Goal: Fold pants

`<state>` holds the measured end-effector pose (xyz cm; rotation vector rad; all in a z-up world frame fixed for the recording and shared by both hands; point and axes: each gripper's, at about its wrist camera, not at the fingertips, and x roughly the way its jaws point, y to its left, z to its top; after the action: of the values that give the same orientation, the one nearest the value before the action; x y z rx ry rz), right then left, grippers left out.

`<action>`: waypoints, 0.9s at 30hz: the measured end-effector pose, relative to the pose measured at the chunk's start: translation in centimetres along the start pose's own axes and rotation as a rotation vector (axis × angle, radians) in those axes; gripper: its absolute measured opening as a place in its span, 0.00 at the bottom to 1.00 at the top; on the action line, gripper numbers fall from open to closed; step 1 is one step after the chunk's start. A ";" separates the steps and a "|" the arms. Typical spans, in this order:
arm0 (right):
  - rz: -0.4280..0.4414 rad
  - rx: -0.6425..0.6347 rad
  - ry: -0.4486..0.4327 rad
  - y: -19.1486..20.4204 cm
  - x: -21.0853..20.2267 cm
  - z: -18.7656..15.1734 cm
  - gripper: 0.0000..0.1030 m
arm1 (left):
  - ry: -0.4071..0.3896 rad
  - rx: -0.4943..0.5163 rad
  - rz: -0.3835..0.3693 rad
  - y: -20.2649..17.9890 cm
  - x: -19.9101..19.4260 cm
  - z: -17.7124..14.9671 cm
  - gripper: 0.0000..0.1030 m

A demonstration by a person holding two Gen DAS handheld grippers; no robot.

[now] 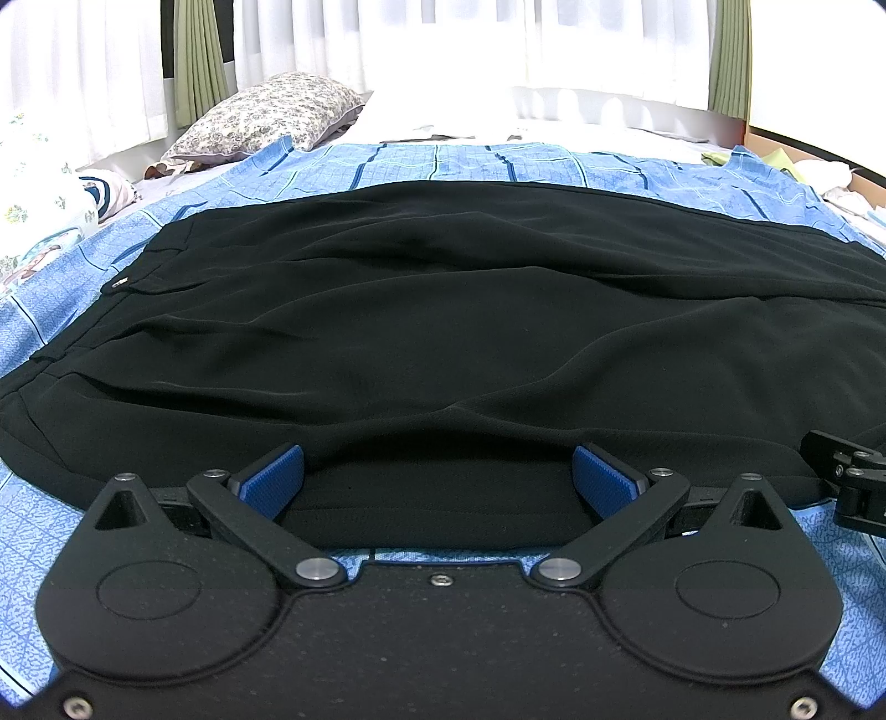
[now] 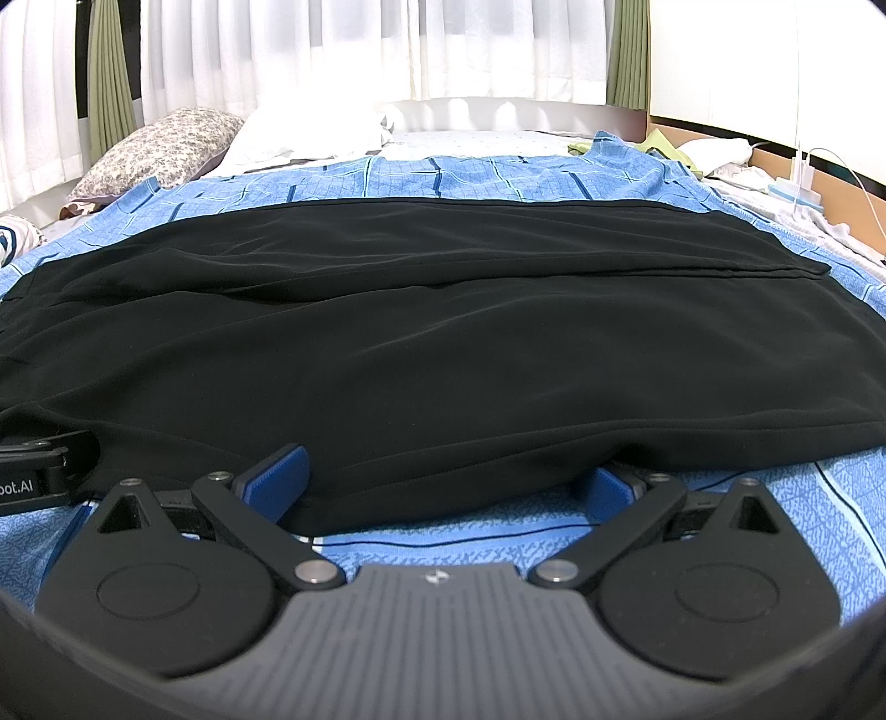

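Observation:
Black pants (image 1: 443, 310) lie spread flat across a blue patterned sheet (image 1: 387, 160), waistband with a small button at the left. They also fill the right wrist view (image 2: 421, 332). My left gripper (image 1: 440, 476) is open, its blue pads either side of the pants' near edge, which lies between the jaws. My right gripper (image 2: 443, 484) is open at the same near edge further right, the cloth lying over its blue pads (image 2: 279, 482). Each gripper shows at the edge of the other's view: the right gripper (image 1: 847, 476) and the left gripper (image 2: 39, 465).
A floral pillow (image 1: 271, 116) and a white pillow (image 2: 310, 130) lie at the bed's far side below white curtains (image 1: 498, 44). A wooden headboard (image 2: 775, 138) with cables and green cloth is at the right. Bedding is bunched at the far left (image 1: 50, 183).

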<state>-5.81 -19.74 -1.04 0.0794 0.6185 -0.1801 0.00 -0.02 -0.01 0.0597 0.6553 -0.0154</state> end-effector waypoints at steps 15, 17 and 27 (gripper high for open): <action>0.000 0.000 0.000 0.0 -0.1 0.0 1.00 | 0.000 0.001 0.000 0.0 0.0 0.0 1.00; 0.000 0.000 0.000 0.0 -0.1 0.0 1.00 | 0.000 0.000 0.000 0.0 0.0 0.0 1.00; -0.073 -0.023 -0.005 1.2 -1.1 -0.2 1.00 | -0.002 -0.010 0.055 -0.9 -0.2 -0.3 1.00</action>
<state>-6.55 -18.43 -0.58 0.0344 0.6184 -0.2433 -0.36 -0.92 -0.18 0.0678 0.6518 0.0408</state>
